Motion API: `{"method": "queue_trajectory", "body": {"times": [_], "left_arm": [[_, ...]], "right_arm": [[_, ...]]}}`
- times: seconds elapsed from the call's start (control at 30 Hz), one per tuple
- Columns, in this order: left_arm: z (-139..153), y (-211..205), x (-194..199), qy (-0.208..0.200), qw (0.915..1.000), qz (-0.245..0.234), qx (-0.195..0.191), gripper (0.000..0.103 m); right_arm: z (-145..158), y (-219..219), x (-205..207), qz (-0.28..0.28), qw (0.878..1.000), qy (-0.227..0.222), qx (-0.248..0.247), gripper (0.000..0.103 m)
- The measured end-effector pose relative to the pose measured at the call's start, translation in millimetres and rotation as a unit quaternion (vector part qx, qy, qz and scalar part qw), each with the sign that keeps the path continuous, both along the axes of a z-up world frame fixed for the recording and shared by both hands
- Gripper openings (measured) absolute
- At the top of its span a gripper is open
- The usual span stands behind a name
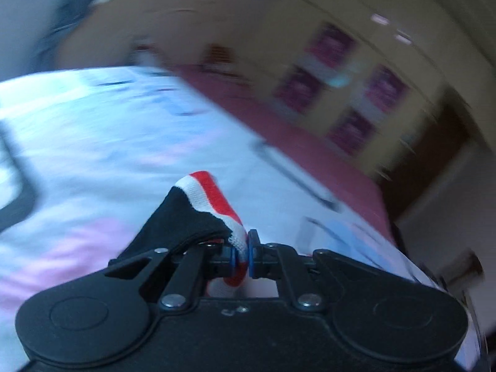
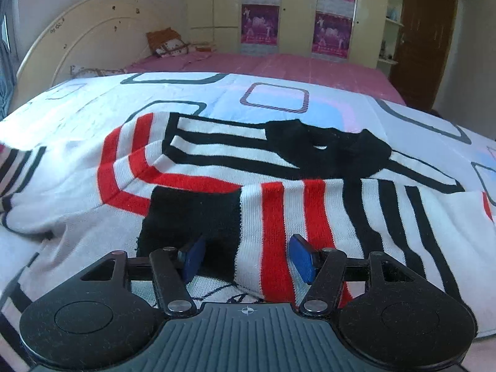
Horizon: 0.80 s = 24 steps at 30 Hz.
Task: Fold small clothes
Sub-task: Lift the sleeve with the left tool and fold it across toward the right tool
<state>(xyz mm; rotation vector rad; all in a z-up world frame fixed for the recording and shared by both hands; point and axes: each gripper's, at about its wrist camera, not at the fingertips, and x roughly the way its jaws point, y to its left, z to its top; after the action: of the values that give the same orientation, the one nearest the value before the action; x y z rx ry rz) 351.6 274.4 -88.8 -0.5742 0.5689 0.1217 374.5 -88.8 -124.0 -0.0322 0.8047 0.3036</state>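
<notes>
A small knitted sweater (image 2: 279,167) with red, white and black stripes lies spread on the patterned blanket (image 2: 93,108), one sleeve folded across its front. My right gripper (image 2: 246,259) stands open just above the sleeve's black cuff and red stripes, its blue pads (image 2: 302,259) apart from the fabric. In the blurred left wrist view, my left gripper (image 1: 245,255) is shut on a bunched edge of the sweater (image 1: 210,198), black cuff and red-white stripes sticking up between the pads, lifted off the blanket (image 1: 93,142).
The blanket covers a bed with a pink sheet (image 2: 279,62) and a cream headboard (image 2: 86,34). A small pillow (image 2: 167,43) lies at the head. Cream wardrobes with purple posters (image 2: 260,24) and a brown door (image 2: 424,37) stand behind.
</notes>
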Motion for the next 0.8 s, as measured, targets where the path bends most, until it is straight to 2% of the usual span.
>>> {"method": "queue_trajectory", "body": {"times": [0.1, 0.27, 0.4, 0.47, 0.53, 0.6, 0.63, 0.67, 0.73, 0.77, 0.8], "left_arm": [[18, -56, 16, -0.019, 0.9964, -0.08, 0.017, 0.007], [17, -162, 45, -0.025, 0.9783, -0.203, 0.032, 0.007], [-4, -247, 64, -0.006, 0.9556, -0.29, 0.051, 0.007], [-19, -281, 67, 0.009, 0.9443, -0.321, 0.071, 0.007], [-37, -308, 68, 0.033, 0.9291, -0.354, 0.1, 0.01], [-52, -325, 63, 0.058, 0.9163, -0.375, 0.128, 0.025], [-56, -327, 56, 0.061, 0.914, -0.378, 0.133, 0.026], [-55, -324, 48, 0.061, 0.9136, -0.377, 0.139, 0.029], [-52, -320, 40, 0.061, 0.9143, -0.371, 0.151, 0.047], [-49, -312, 35, 0.057, 0.918, -0.361, 0.153, 0.062], [-46, -308, 33, 0.052, 0.9216, -0.351, 0.157, 0.067]], "right_arm": [[12, -15, -6, -0.015, 1.0, -0.014, 0.016, 0.061], [26, -55, -20, -0.045, 0.998, -0.021, 0.029, 0.061], [31, -95, -34, -0.077, 0.996, -0.022, 0.029, 0.061], [31, -114, -39, -0.091, 0.995, -0.019, 0.028, 0.061], [30, -131, -45, -0.1, 0.994, -0.014, 0.029, 0.061], [30, -143, -50, -0.101, 0.994, -0.01, 0.037, 0.061], [30, -147, -52, -0.1, 0.994, -0.008, 0.041, 0.061], [31, -149, -54, -0.098, 0.994, -0.008, 0.045, 0.061], [32, -151, -56, -0.091, 0.994, -0.009, 0.058, 0.061], [33, -149, -57, -0.086, 0.994, -0.009, 0.065, 0.061], [34, -146, -55, -0.08, 0.994, -0.01, 0.069, 0.061]]}}
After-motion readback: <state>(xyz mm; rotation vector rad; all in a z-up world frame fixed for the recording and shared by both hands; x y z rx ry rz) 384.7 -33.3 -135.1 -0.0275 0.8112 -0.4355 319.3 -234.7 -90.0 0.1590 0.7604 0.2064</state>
